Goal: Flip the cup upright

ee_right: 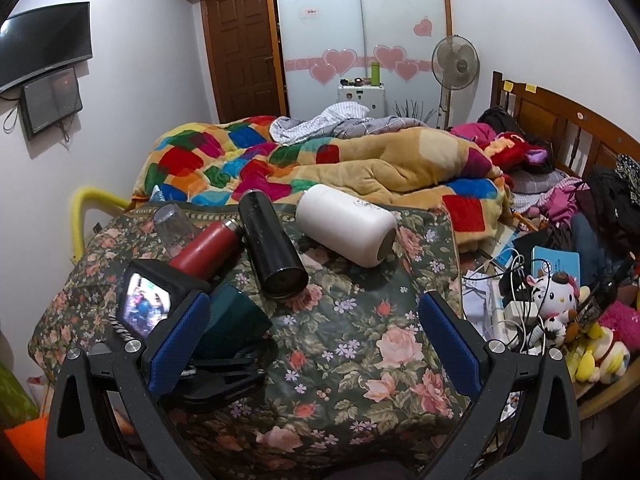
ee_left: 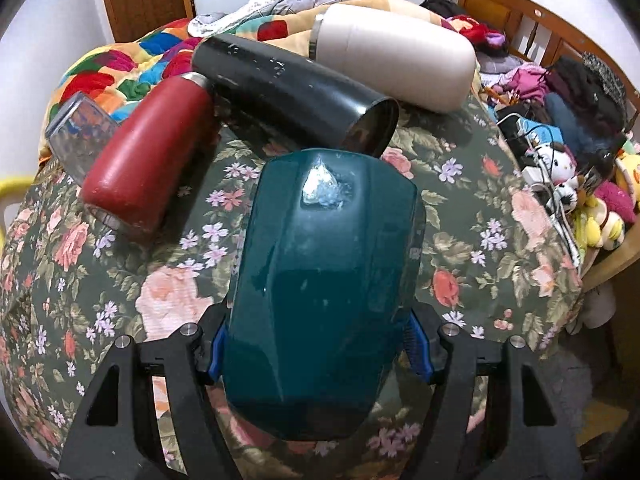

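Observation:
My left gripper (ee_left: 318, 354) is shut on a dark teal cup (ee_left: 324, 280), which lies lengthways between the blue pads and points away over the floral cloth (ee_left: 460, 208). The same teal cup (ee_right: 236, 316) shows in the right wrist view, held by the left gripper at the left. My right gripper (ee_right: 316, 334) is open and empty above the floral cloth (ee_right: 360, 320), to the right of the teal cup. Beyond lie a black tumbler (ee_left: 292, 96) (ee_right: 272, 248), a red bottle (ee_left: 152, 164) (ee_right: 208, 248), a white cup (ee_left: 392, 56) (ee_right: 346, 224) and a clear glass (ee_left: 80, 132) (ee_right: 174, 220), all on their sides.
A colourful quilt (ee_right: 280, 160) is piled behind the cloth. Plush toys (ee_right: 556, 296), cables and a blue box (ee_right: 556, 264) crowd the right side. A wooden headboard (ee_right: 560, 128) stands at the far right. A yellow bar (ee_right: 96, 200) is at the left.

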{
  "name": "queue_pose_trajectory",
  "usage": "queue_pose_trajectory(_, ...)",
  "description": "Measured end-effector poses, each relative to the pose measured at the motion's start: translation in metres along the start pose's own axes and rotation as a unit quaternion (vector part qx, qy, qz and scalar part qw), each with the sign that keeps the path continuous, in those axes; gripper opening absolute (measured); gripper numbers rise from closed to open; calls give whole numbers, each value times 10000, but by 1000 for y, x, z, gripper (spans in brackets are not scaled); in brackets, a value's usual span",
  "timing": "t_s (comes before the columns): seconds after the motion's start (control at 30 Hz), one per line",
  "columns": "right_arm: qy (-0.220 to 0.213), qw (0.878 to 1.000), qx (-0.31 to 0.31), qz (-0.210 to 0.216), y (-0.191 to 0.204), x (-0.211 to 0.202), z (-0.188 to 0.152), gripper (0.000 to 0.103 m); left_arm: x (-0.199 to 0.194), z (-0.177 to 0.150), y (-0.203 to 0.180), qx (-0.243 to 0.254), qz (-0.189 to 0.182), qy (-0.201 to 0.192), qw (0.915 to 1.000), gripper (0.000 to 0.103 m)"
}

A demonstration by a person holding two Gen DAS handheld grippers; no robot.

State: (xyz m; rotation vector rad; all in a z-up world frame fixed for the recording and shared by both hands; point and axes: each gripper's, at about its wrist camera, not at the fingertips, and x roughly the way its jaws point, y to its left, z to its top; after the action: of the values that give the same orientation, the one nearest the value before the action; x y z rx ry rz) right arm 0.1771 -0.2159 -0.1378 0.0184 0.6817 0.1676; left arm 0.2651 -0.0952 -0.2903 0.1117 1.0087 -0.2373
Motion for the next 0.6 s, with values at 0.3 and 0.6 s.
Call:
queue_pose_trajectory(0.3,123,9999,-31,-24,1,8,-2,103,5,0,-4,127,-81,32,9999,69)
queue_pose_trajectory(0.6,182,9997,-44,-176,5,11,-1,103,-50,-9,6,52,26,-542,9985,94)
